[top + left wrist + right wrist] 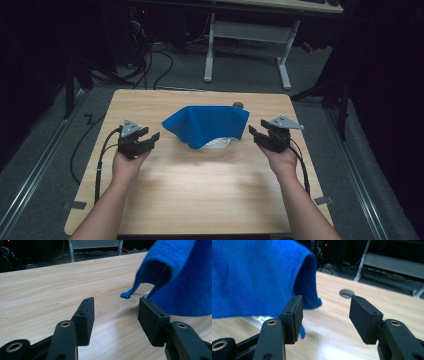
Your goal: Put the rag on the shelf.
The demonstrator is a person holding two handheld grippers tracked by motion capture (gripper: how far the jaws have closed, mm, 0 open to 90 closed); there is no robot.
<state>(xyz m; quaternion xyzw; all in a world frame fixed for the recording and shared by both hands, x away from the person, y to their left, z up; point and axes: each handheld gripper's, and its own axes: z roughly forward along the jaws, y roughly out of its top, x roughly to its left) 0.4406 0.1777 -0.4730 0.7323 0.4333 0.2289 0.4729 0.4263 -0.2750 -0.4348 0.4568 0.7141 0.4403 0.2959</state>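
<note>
You are holding your left gripper just to the left of the blue cloth, jaws spread wide with nothing between them. Your right gripper is mirroring it on the cloth's other side, jaws standing apart as well, gripping nothing.

No brand, label or writing is readable on the cloth, the grippers or the table.

The cloth is sitting draped over a white object near the middle of the table, and just a sliver of that white thing is peeking out beneath its near hem; what it is cannot be told. In your left gripper view the cloth is hanging just beyond and to the right of the right-hand jaw, with 1 loose corner drooping down to the wood ahead of the gap. In your right gripper view the cloth is looming over the left-hand jaw, its edge dropping behind that jaw; whether it is touching the jaw cannot be told.

A round hole in the tabletop is showing ahead of your right gripper, beyond the gap between its jaws.

The cloth is stretching widest from 1 gripper toward the other, tented up across the middle, its open hem facing you. Beyond the table a white desk frame is standing on the grey floor, with black cables trailing near it.
</note>
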